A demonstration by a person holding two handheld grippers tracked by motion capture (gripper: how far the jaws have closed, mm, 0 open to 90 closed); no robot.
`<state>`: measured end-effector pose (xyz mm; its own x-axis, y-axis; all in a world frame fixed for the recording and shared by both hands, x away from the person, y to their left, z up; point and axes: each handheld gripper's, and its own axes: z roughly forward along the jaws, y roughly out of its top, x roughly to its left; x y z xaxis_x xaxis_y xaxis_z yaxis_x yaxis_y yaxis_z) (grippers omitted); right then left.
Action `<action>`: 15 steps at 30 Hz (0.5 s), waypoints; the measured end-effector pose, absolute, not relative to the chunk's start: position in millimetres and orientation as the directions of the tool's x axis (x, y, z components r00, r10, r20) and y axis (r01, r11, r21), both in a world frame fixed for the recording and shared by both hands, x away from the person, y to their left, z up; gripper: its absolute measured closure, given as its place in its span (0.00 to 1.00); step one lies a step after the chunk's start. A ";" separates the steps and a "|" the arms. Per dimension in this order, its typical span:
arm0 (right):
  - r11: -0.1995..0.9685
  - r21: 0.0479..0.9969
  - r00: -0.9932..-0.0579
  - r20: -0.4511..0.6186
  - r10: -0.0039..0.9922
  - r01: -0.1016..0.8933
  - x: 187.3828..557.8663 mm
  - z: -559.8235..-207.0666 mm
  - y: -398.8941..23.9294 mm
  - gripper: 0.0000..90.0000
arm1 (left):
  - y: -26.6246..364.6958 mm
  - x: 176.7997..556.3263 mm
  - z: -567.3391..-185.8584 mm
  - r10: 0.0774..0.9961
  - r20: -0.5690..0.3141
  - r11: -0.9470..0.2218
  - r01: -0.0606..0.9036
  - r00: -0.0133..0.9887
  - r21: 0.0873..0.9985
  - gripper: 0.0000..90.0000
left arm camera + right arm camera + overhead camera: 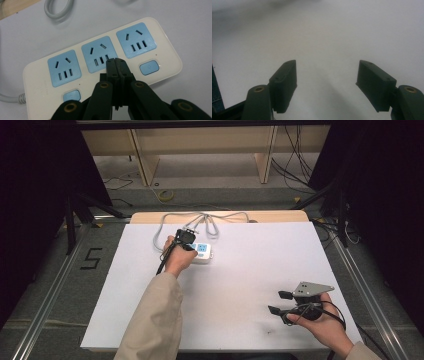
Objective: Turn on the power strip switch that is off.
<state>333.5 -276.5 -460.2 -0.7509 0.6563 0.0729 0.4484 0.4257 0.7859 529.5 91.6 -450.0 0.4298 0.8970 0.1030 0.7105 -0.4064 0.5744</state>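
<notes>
Right gripper (278, 302): you held it low at the near right of the table (240, 320), jaws spread, nothing between them. In the right gripper view (327, 85) bare white surface lay under the gap. It was well apart from the work.

Left gripper (186, 238): you held it over the strip (202, 251) at mid-left of the table, beyond your left hand (176, 257). In the left gripper view the jaws were pressed together (116, 61), holding nothing, the joined tip at the lower edge of the middle socket (99, 54).

Strip: white, three blue sockets, lying flat; two blue switches showed, one (149, 67) just beside the tip on one side, the other (71, 96) near the jaw arms on the other. Cord (207, 220) looped toward the far edge of the table.

Judgement: you were probably going to press a switch with the closed tip. The tip sat between the switches, not on either, over the socket slots. I could not tell whether it touched the strip.

Risks:
- Pushing down from here would land on the socket face, not a switch. Cause: tip offset sideways.
- The narrow tip could slip into a slot and catch. Cause: it was close to the lower slots.
- The strip could slide or tip. Cause: nothing held it down and the right gripper was far off.
- A glancing press could skid off the switch's rounded edge.
</notes>
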 end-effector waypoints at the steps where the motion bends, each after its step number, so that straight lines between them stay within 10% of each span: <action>1: 0.425 0.786 -0.750 0.074 0.657 0.449 333.5 -460.0 -276.5 0.36 | 92.2 529.8 -449.7 0.897 0.100 -0.406 0.712 0.431 0.572 1.00; 15: 0.422 0.788 -0.749 0.075 0.658 0.449 333.7 -460.2 -277.0 0.36 | 93.9 527.9 -451.5 0.901 0.090 -0.389 0.702 0.423 0.596 1.00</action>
